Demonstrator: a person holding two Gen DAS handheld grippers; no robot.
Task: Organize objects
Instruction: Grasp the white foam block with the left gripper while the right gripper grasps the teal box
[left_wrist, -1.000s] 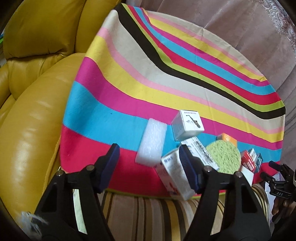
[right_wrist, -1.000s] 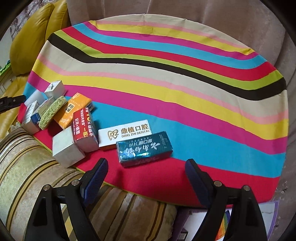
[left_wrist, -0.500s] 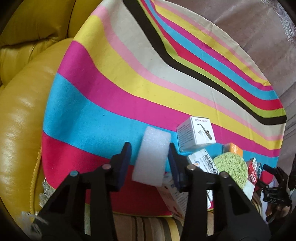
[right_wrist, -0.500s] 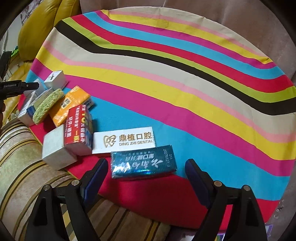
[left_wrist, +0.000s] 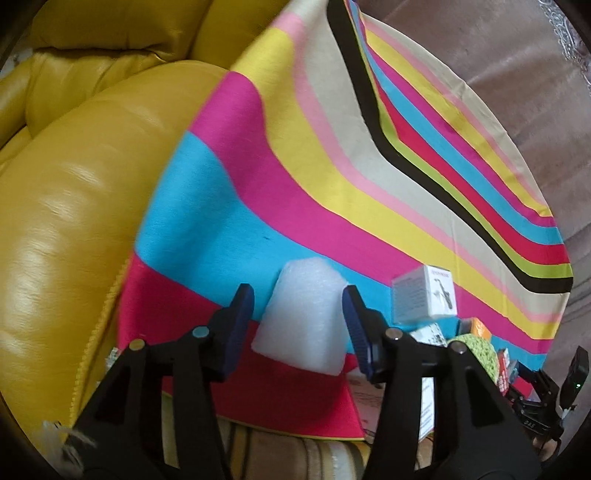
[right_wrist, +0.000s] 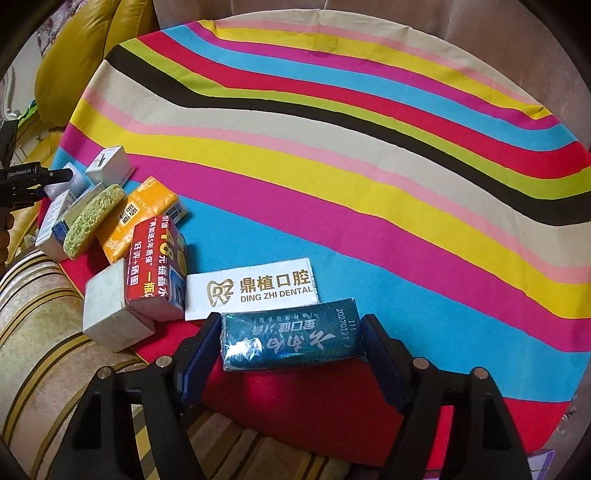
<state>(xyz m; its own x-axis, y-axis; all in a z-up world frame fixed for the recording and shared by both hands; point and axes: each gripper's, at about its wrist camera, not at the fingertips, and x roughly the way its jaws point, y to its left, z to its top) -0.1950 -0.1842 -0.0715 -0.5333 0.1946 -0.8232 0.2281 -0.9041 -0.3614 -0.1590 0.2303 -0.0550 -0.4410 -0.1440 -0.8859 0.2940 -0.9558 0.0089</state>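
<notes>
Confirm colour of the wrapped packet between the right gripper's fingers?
Dark teal, glossy wrapped rectangular packet with white lettering; clearest in the right wrist view.

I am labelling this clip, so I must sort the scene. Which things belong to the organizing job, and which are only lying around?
Job things:
- white foam block, between the left gripper fingers
- teal packet, between the right gripper fingers
- dental box, red box, orange pack, green sponge

Just there:
- striped cloth
- yellow sofa
</notes>
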